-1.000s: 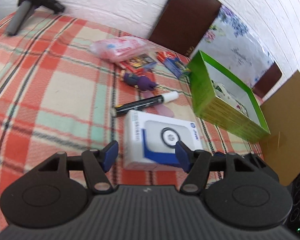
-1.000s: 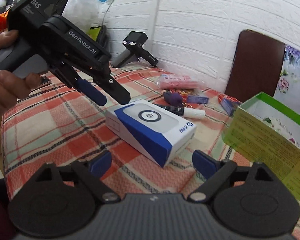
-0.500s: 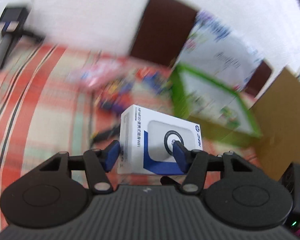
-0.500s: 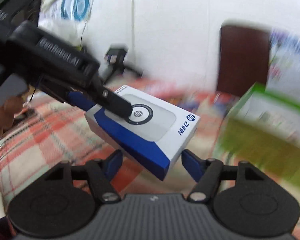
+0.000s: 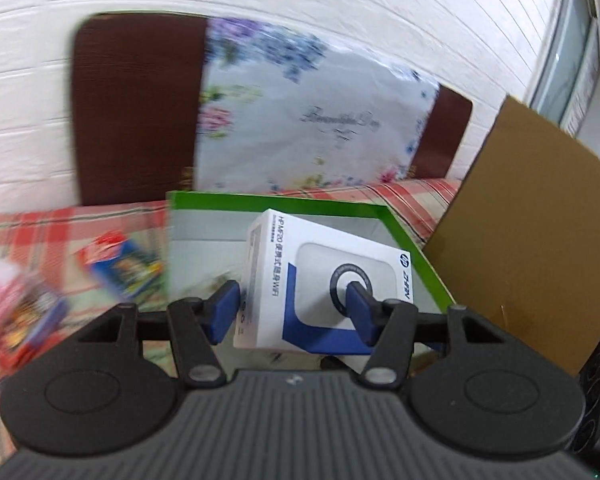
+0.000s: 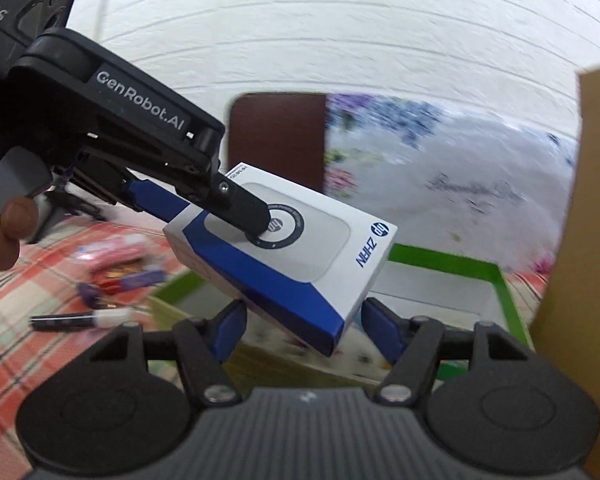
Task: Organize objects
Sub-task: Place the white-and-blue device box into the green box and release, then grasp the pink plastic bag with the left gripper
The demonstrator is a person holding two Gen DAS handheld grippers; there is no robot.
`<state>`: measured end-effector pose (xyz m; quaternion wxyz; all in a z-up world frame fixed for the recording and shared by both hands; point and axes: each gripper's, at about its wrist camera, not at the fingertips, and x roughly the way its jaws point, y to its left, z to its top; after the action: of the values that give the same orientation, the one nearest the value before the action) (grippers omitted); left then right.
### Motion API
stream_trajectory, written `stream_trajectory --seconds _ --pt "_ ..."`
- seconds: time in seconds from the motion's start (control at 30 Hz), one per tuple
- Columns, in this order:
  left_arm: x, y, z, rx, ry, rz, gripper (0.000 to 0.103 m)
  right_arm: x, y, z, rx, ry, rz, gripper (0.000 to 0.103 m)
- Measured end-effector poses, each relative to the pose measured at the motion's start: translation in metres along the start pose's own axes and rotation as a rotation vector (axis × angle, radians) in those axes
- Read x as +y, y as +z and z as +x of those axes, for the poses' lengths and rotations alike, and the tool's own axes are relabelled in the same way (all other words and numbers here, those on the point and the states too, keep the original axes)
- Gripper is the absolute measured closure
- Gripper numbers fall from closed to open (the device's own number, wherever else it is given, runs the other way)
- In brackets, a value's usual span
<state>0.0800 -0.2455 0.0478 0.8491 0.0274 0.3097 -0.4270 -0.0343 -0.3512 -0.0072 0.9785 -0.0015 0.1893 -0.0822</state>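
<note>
The left gripper (image 5: 294, 312), clamped on the white-blue box (image 5: 324, 280), holds it lengthwise over the green tray (image 5: 416, 248), while the right gripper (image 6: 302, 330) sits half-wide under the box's near end without clearly pressing it.

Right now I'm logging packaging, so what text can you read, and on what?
"ZHAN" with the hp logo: white and blue box, top face.
"HP MF20", then Chinese characters ending "WiFi": the box's side.
"GenRobot.AI": left tool, on its body.
"DAS": the same tool's housing.
Script on the floral cloth: too blurred.

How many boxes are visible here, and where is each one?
2. The white box hangs in the air, clamped in the left tool. The green box stands open on the bed below it.
</note>
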Motion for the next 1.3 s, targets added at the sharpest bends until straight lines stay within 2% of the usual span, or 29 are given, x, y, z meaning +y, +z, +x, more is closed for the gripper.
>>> stream_trajectory --seconds 0.13,0.2,0.23,0.27,0.53,0.67,1.03,1.17,1.23,1.3 --pt "-0.017 0.006 0.034 0.027 -0.002 0.045 0.042 -0.021 -0.003 0.024 0.034 -0.092 0.022 0.037" --pt "-0.023 0.005 0.048 0.051 0.037 0.08 0.041 -0.025 -0.005 0.038 0.052 -0.152 0.022 0.032" --pt "-0.023 0.004 0.053 0.064 0.068 0.095 0.041 -0.028 -0.007 0.039 0.047 -0.145 0.041 0.023" --pt "-0.023 0.002 0.056 0.073 0.086 0.102 0.041 -0.028 -0.007 0.039 0.044 -0.144 0.055 0.023" --pt "-0.001 -0.028 0.005 0.052 0.09 0.069 0.041 -0.001 -0.022 -0.006 -0.042 -0.13 0.068 0.023" --pt "0.006 -0.048 -0.023 0.047 0.115 0.053 0.041 0.021 -0.026 -0.029 -0.044 -0.08 0.091 0.023" --pt "0.048 -0.101 -0.087 0.059 0.229 -0.07 0.041 0.092 -0.041 -0.055 0.082 0.11 0.061 0.023" --pt "0.058 -0.12 -0.113 0.032 0.258 -0.095 0.039 0.106 -0.053 -0.061 0.136 0.164 0.075 0.022" --pt "0.062 -0.131 -0.12 0.031 0.274 -0.103 0.039 0.109 -0.063 -0.057 0.19 0.185 0.093 0.022" --pt "0.066 -0.139 -0.126 0.041 0.29 -0.122 0.039 0.106 -0.066 -0.055 0.194 0.192 0.116 0.022"
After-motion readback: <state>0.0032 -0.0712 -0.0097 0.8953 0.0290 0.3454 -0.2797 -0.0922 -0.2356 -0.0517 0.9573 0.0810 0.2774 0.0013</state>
